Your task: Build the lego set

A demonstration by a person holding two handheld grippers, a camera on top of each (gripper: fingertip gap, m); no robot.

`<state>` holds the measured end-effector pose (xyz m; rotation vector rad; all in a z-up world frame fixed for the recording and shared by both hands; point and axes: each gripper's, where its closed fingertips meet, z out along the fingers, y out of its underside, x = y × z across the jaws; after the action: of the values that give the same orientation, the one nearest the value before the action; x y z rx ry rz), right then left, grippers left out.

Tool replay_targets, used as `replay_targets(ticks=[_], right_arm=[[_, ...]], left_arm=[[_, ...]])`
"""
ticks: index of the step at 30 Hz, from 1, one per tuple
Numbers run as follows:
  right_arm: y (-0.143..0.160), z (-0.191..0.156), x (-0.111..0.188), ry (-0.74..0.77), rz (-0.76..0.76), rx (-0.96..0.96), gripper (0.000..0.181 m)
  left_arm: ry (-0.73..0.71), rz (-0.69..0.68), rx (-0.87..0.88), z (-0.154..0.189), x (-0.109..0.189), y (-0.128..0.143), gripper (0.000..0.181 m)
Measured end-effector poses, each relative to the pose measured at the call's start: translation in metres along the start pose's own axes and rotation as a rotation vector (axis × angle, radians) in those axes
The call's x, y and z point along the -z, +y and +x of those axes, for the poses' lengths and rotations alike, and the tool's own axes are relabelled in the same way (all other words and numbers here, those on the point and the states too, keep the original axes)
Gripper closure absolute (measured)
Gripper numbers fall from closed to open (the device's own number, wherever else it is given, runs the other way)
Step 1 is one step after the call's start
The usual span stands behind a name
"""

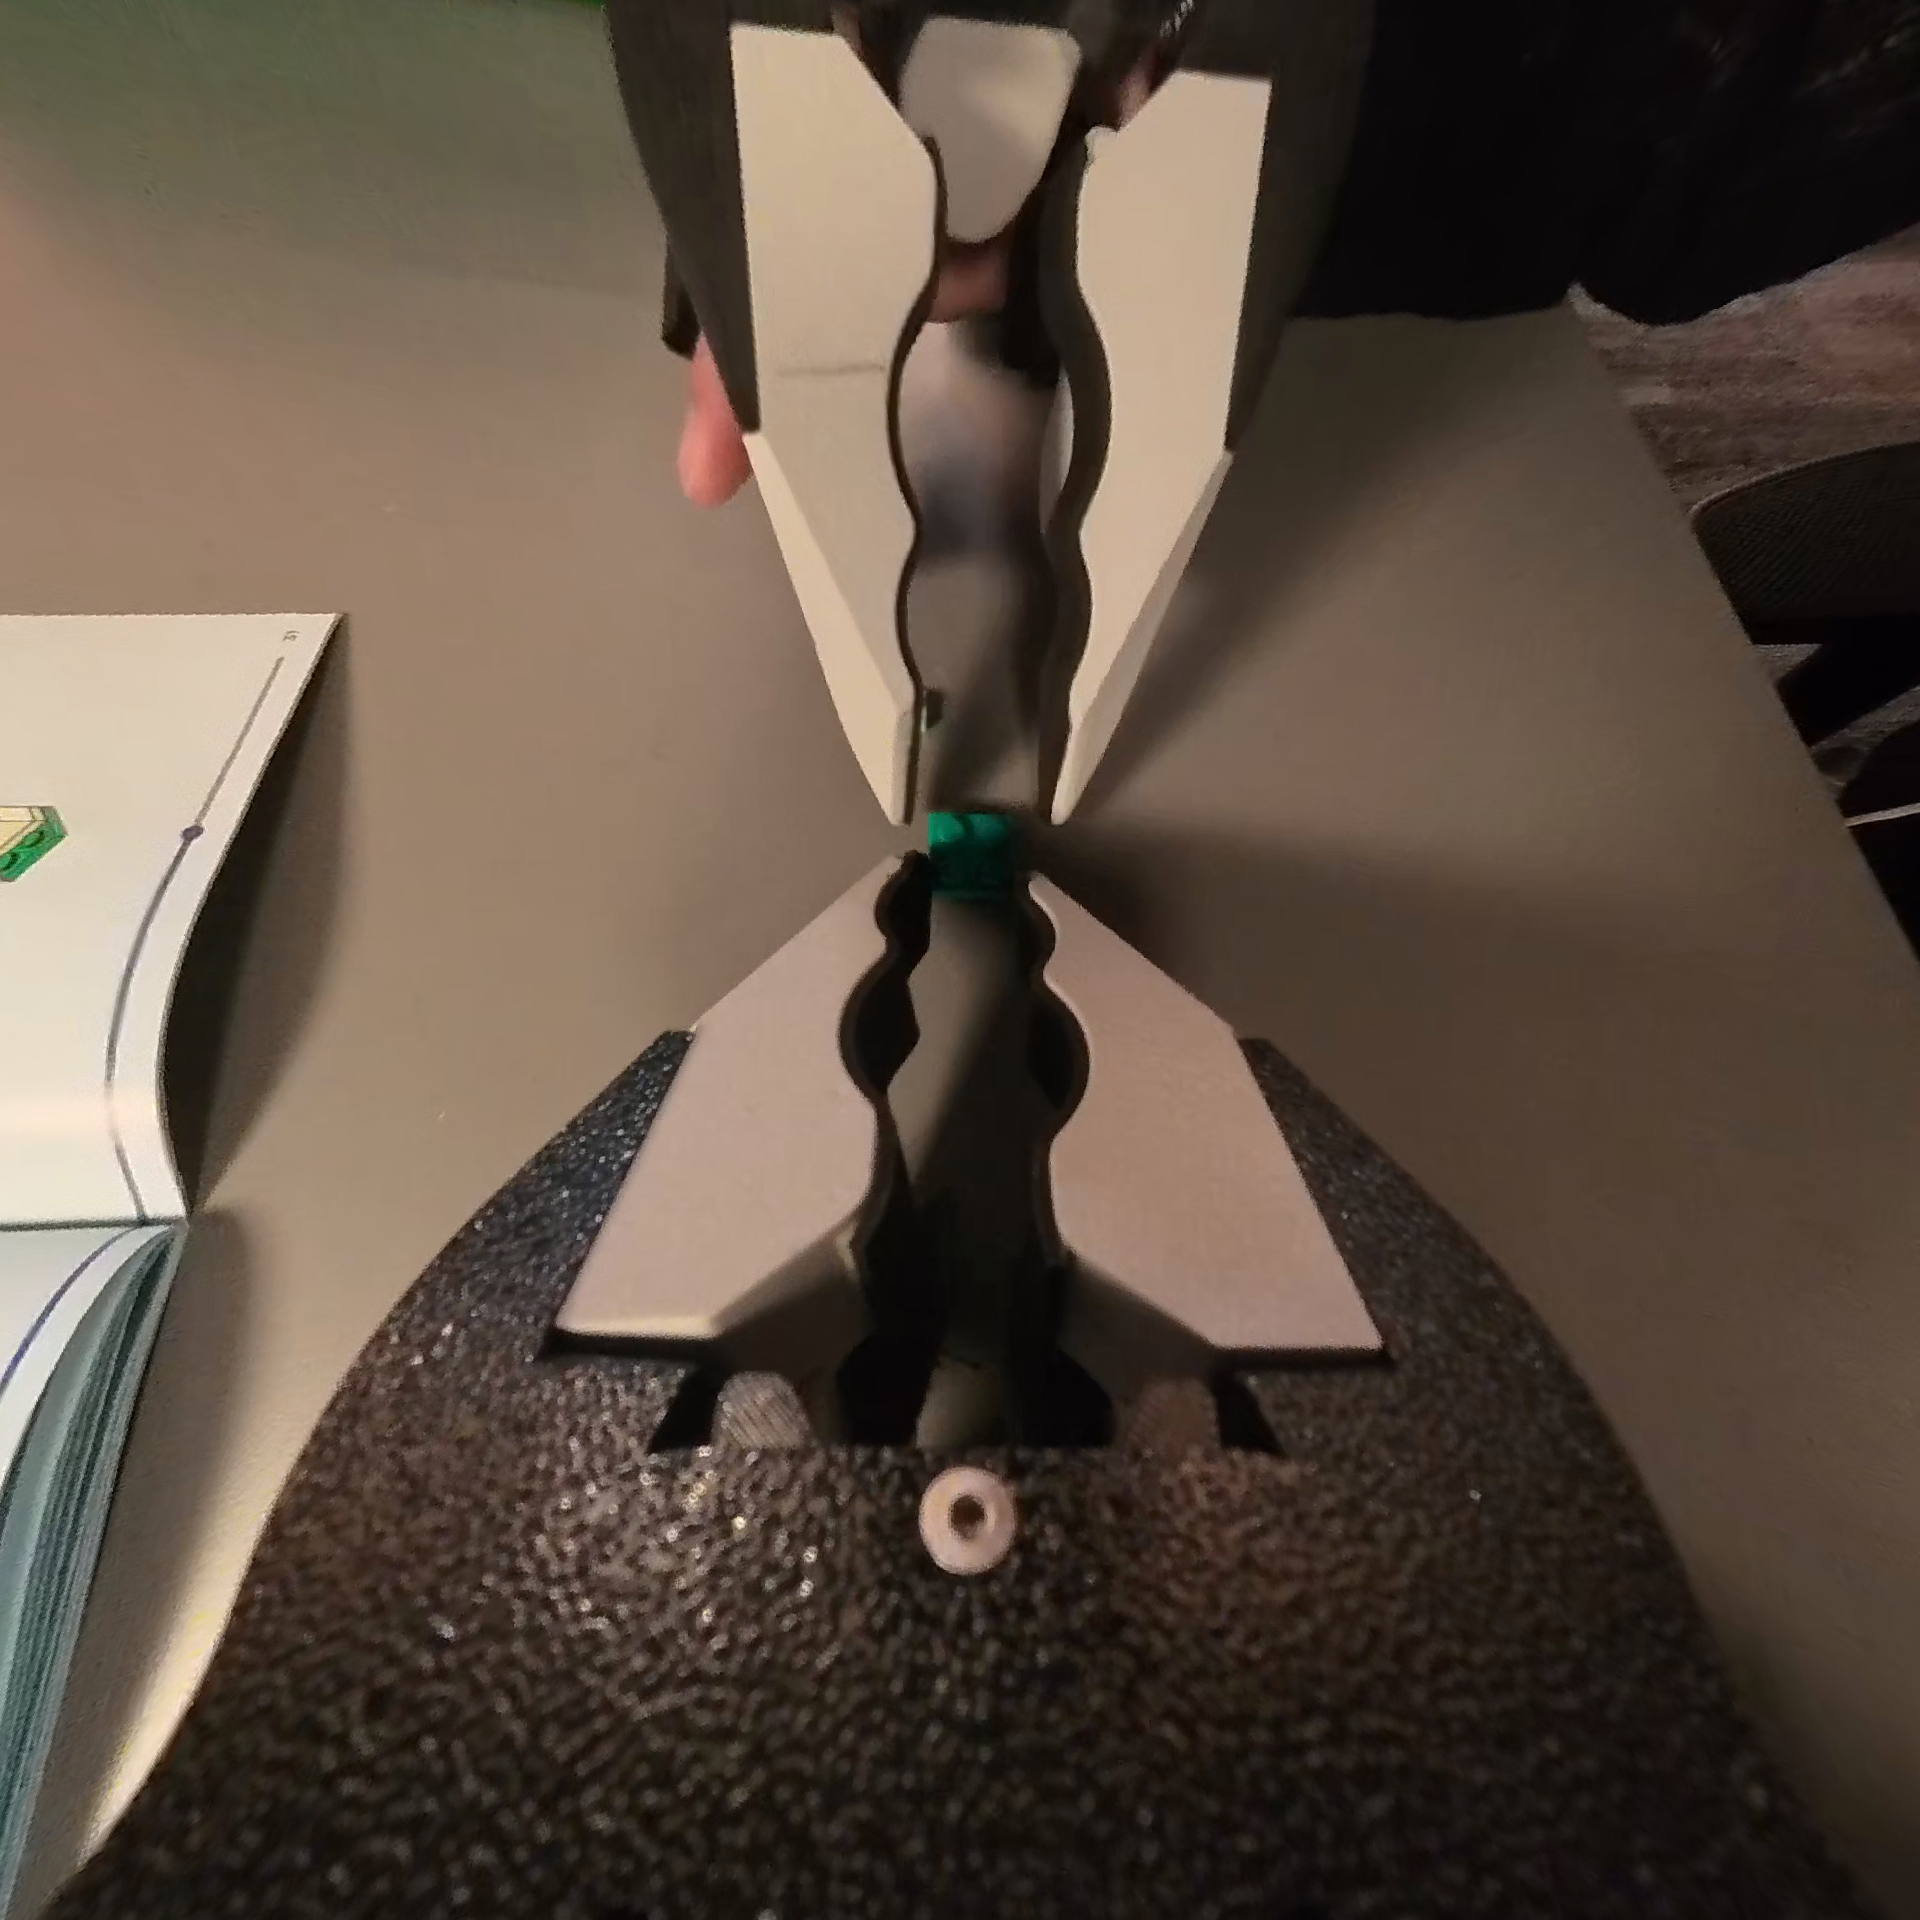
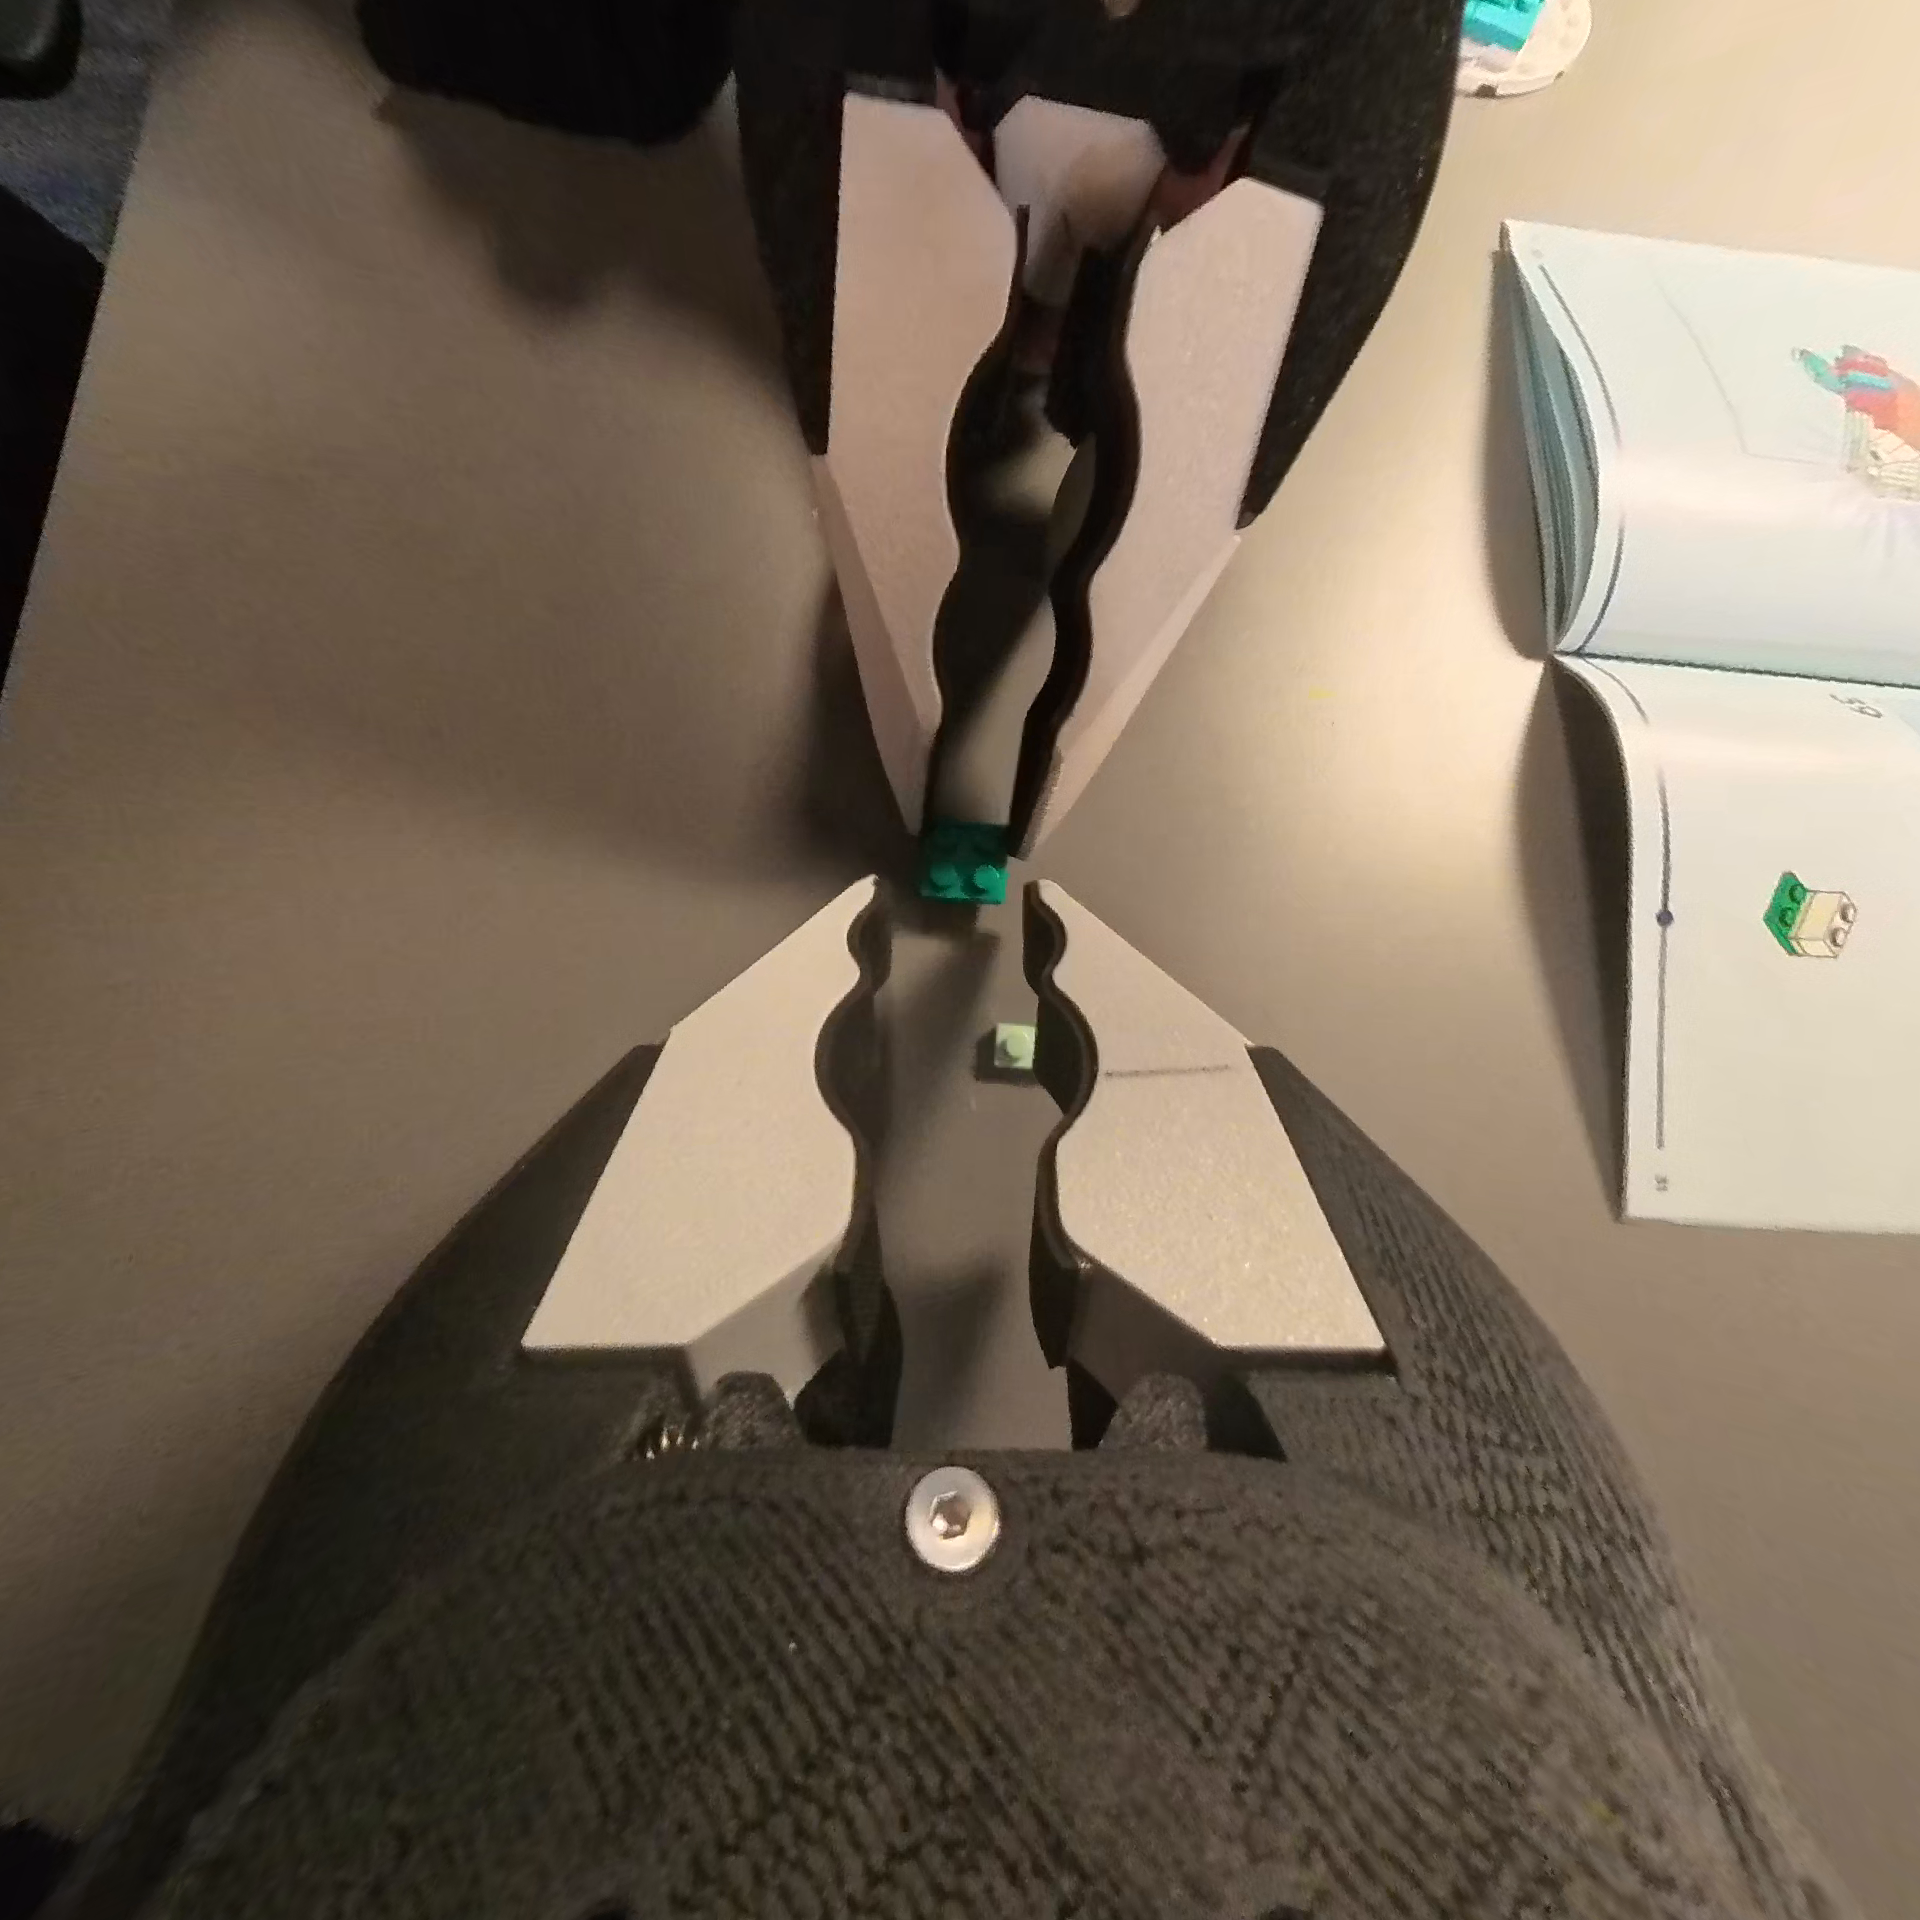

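A small dark green brick (image 1: 969,857) is pinched between the tips of my left gripper (image 1: 971,875), a little above the table. The right wrist view shows this brick (image 2: 961,871) studs up at the tips of the left gripper (image 2: 966,837), which comes in from the top. My right gripper (image 2: 954,889) faces it tip to tip, open wider than the brick and just short of it. In the left wrist view the right gripper (image 1: 977,821) hangs down from the top. A tiny pale green piece (image 2: 1013,1044) lies on the table under the right gripper.
An open instruction booklet (image 1: 114,914) lies to the left in the left wrist view and to the right in the right wrist view (image 2: 1745,748). A white dish with teal pieces (image 2: 1517,42) sits at the far corner. The table edge (image 1: 1714,582) runs along the right, with a dark chair (image 1: 1818,551) beyond. My left and right fingertips are right by each other.
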<state>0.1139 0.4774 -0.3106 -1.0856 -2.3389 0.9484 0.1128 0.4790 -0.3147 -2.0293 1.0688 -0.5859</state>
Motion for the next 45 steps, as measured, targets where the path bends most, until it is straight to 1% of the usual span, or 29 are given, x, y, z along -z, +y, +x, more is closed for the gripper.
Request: replay_targets(ticks=[5, 9, 11, 13, 14, 15, 19, 21, 24, 27, 30, 32, 36, 37, 40, 41, 43, 45], right_arm=[[0.0, 0.0, -0.004, 0.005, -0.004, -0.005, 0.163], [0.001, 0.0, -0.005, -0.003, -0.003, -0.016, 0.167], [0.001, 0.003, -0.003, 0.004, 0.008, -0.021, 0.167], [0.003, 0.007, 0.001, 0.018, 0.013, -0.037, 0.167], [0.003, 0.009, 0.004, 0.02, 0.023, -0.048, 0.167], [0.002, 0.01, 0.006, 0.019, 0.037, -0.061, 0.167], [-0.005, 0.011, 0.014, 0.004, 0.1, -0.091, 0.167], [-0.008, 0.01, 0.016, -0.004, 0.119, -0.096, 0.167], [-0.01, 0.008, 0.015, -0.018, 0.129, -0.096, 0.167], [-0.011, 0.005, 0.014, -0.032, 0.13, -0.097, 0.167], [-0.014, 0.005, 0.014, -0.03, 0.142, -0.099, 0.167], [-0.016, 0.005, 0.016, -0.032, 0.153, -0.103, 0.167], [-0.016, 0.004, 0.015, -0.039, 0.157, -0.106, 0.167], [-0.015, 0.003, 0.015, -0.044, 0.154, -0.107, 0.167], [-0.014, 0.006, 0.015, -0.026, 0.152, -0.098, 0.167], [-0.012, 0.007, 0.016, -0.017, 0.148, -0.09, 0.165], [-0.001, 0.013, 0.021, 0.012, 0.101, -0.089, 0.155], [0.014, 0.014, 0.023, 0.012, 0.05, -0.08, 0.153]], left_arm=[[0.02, 0.009, 0.013, 0.001, 0.001, -0.001, 0.168], [0.017, 0.0, 0.004, 0.002, 0.0, 0.0, 0.164], [-0.007, 0.018, -0.012, 0.001, 0.001, -0.002, 0.163], [-0.05, 0.051, -0.08, 0.001, 0.004, -0.006, 0.161], [-0.087, 0.065, -0.156, 0.0, 0.006, -0.007, 0.156], [-0.151, 0.081, -0.251, -0.003, 0.007, -0.009, 0.156], [-0.456, 0.086, -0.736, -0.012, 0.017, -0.022, 0.145], [-0.539, 0.066, -0.93, -0.008, 0.019, -0.025, 0.147], [-0.613, -0.012, -1.134, -0.006, 0.016, -0.021, 0.154], [-0.68, -0.065, -1.268, -0.008, 0.015, -0.02, 0.162], [-0.709, -0.07, -1.308, -0.007, 0.015, -0.022, 0.165], [-0.739, -0.078, -1.33, -0.009, 0.016, -0.024, 0.171], [-0.735, -0.068, -1.354, -0.005, 0.014, -0.024, 0.172], [-0.741, -0.065, -1.361, -0.004, 0.014, -0.025, 0.177], [-0.76, -0.091, -1.356, -0.007, 0.014, -0.025, 0.179], [-0.763, -0.097, -1.354, -0.007, 0.014, -0.026, 0.179], [-0.765, -0.116, -1.354, -0.009, 0.014, -0.024, 0.179], [-0.763, -0.13, -1.359, -0.01, 0.013, -0.021, 0.179]])
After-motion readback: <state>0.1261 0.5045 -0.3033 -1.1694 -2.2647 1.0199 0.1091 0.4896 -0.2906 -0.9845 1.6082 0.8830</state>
